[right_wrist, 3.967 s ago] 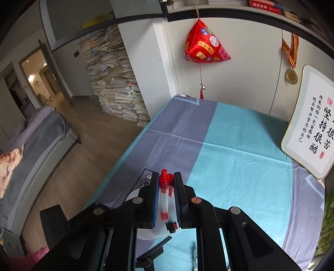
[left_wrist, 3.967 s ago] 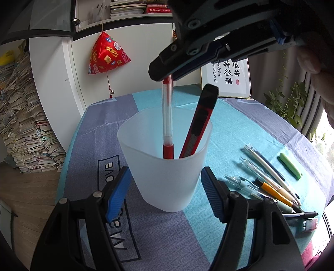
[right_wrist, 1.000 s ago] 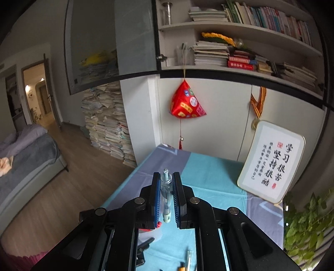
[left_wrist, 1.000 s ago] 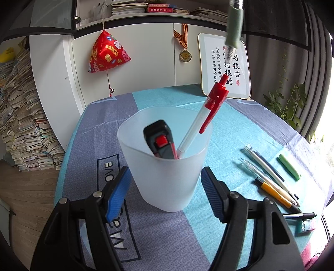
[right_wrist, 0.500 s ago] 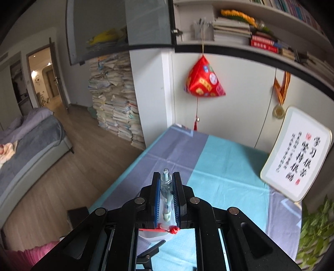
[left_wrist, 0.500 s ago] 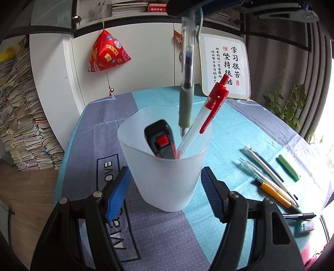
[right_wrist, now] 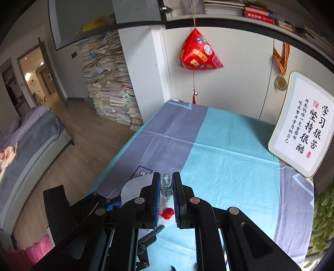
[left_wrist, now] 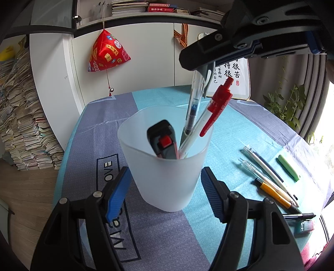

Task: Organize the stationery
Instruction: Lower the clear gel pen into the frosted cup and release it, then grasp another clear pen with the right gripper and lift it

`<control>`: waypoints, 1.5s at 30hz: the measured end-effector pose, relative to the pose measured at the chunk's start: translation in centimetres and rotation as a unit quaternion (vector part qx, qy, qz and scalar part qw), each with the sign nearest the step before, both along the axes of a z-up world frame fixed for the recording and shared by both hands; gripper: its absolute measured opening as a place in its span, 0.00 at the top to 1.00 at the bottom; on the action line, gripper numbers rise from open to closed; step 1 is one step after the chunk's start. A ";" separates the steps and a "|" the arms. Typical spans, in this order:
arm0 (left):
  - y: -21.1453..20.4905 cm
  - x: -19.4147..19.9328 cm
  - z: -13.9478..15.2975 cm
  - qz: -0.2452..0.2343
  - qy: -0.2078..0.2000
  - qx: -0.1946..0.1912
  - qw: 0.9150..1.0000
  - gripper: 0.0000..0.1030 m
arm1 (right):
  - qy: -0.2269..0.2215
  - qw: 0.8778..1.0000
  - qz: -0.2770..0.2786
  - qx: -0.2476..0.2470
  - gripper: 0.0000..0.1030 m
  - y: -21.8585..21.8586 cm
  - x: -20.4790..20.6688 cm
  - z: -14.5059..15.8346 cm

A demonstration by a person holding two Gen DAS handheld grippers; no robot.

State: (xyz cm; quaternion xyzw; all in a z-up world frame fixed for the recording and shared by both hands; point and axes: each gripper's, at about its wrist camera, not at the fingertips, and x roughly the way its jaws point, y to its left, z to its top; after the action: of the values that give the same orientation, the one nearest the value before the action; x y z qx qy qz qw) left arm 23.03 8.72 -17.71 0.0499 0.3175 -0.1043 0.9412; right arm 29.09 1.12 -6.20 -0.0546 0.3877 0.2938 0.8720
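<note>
White cabinets under a bookshelf (left_wrist: 146, 7) back the scene, with a red pyramid-shaped ornament (left_wrist: 107, 52) hanging from them, a framed calligraphy board (right_wrist: 302, 125) leaning against the wall and tall stacks of books (right_wrist: 110, 83) on the wooden floor beside the worktop (left_wrist: 240, 125), which is covered in a cloth of grey-violet and turquoise blocks. On that cloth stands a frosted translucent cup (left_wrist: 167, 162), set between the two blue-padded fingers of the left claw (left_wrist: 167, 191); the fingers stand wide on either side of the cup, and I cannot tell whether the pads touch its wall. Inside the cup lean a black-and-red utility knife (left_wrist: 163, 141) and a white pen with a red clip (left_wrist: 208, 123), whose top juts over the rim. The right claw (right_wrist: 166, 193) hangs above the cup with its jaws narrow, clamped on a clear gel pen (left_wrist: 193, 104); from the left wrist view the pen points down at a slight tilt, its lower end already inside the cup beside the red-clipped pen. From the right wrist view the clear pen's top shows between the blue pads, with the cup's rim and the red pen's cap below. On the cloth to the right of the cup lie more pens in a loose row: a clear pen (left_wrist: 250, 166), a white and navy pen (left_wrist: 265, 164), an orange pen (left_wrist: 273, 192) and, apart from these, a green marker (left_wrist: 289, 167).
</note>
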 end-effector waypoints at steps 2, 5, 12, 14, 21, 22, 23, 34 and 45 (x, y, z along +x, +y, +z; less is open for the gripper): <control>0.0 0.0 0.0 0.000 0.000 0.000 1.000 0.34 | 0.001 1.000 0.002 -0.003 0.88 0.1 -0.1 -0.1; -0.1 0.0 0.0 0.000 0.000 0.000 1.000 0.34 | 0.001 1.000 0.004 -0.008 0.88 0.3 -0.3 -0.2; 0.0 0.0 0.0 0.000 0.000 0.000 1.000 0.33 | 0.008 1.000 0.002 -0.007 0.88 0.3 -0.3 -0.4; 0.0 0.0 0.0 0.000 0.000 0.000 1.000 0.34 | 0.005 1.000 -0.001 -0.006 0.88 0.2 -0.4 -0.2; 0.0 0.0 0.0 0.000 0.000 0.000 1.000 0.33 | -0.005 1.000 -0.005 -0.002 0.88 -0.2 -0.9 0.3; 0.0 0.0 0.0 0.000 0.000 0.000 1.000 0.33 | -0.008 1.000 -0.006 -0.001 0.88 -0.4 -1.1 0.6; 0.0 0.0 0.0 0.000 0.000 0.000 1.000 0.33 | -0.011 1.000 -0.007 0.000 0.88 -0.5 -1.2 0.8; 0.0 0.0 0.0 0.000 0.000 0.000 1.000 0.33 | -0.040 0.999 -0.036 -0.001 0.88 -4.5 -3.6 2.5; 0.0 0.0 0.0 0.000 0.000 -0.001 1.000 0.33 | 0.070 0.994 -0.081 -0.031 0.88 -8.3 -2.6 -6.1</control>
State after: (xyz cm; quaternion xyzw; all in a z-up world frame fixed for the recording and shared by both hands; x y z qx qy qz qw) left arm 23.06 8.73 -17.69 0.0494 0.3178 -0.1047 0.9411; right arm 26.48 -7.16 -12.31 -0.0297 0.4595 0.2135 0.8616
